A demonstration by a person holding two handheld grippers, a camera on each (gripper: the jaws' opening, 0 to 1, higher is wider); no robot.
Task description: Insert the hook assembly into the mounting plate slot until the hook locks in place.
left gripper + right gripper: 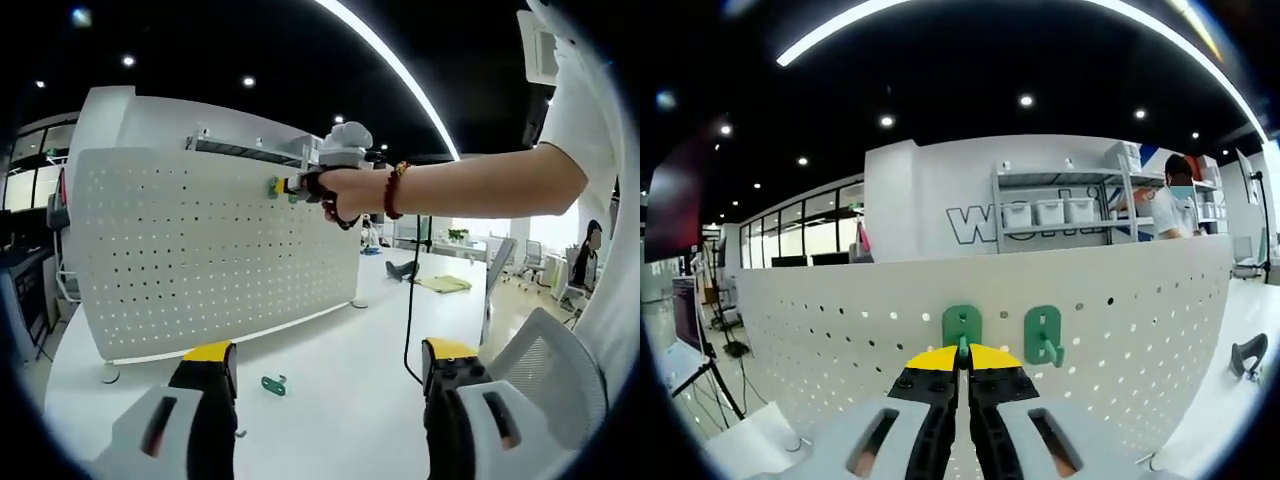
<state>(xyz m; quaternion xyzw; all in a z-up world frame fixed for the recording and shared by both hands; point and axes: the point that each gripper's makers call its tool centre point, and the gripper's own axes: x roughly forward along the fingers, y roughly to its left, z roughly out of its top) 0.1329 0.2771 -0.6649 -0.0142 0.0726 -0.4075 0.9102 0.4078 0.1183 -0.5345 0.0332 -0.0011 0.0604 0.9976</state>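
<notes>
Three green plastic hooks can be counted across the two views. In the left gripper view, the left gripper (328, 375) sits nearest, its two yellow-tipped jaws set well apart with nothing between them. Just beyond the jaws, one loose green hook (274, 384) lies on the white worktop (350, 340), apart from the board.

Farther back, one white perforated mounting board (215, 245) stands upright on the worktop. A person's hand (345, 190), wearing one red bead bracelet (393, 190), holds the right gripper (292, 186) against the upper part of the board.

In the right gripper view, the right gripper (962, 362) has its two jaws closed together on the stem of one green hook on a flat back plate (962, 325), which rests against the board (840, 320). One second green hook with back plate (1043, 335) sits on the board just beside it, apart from the jaws. Beyond the board's top edge stands one metal shelf unit (1060, 215) holding white bins.
</notes>
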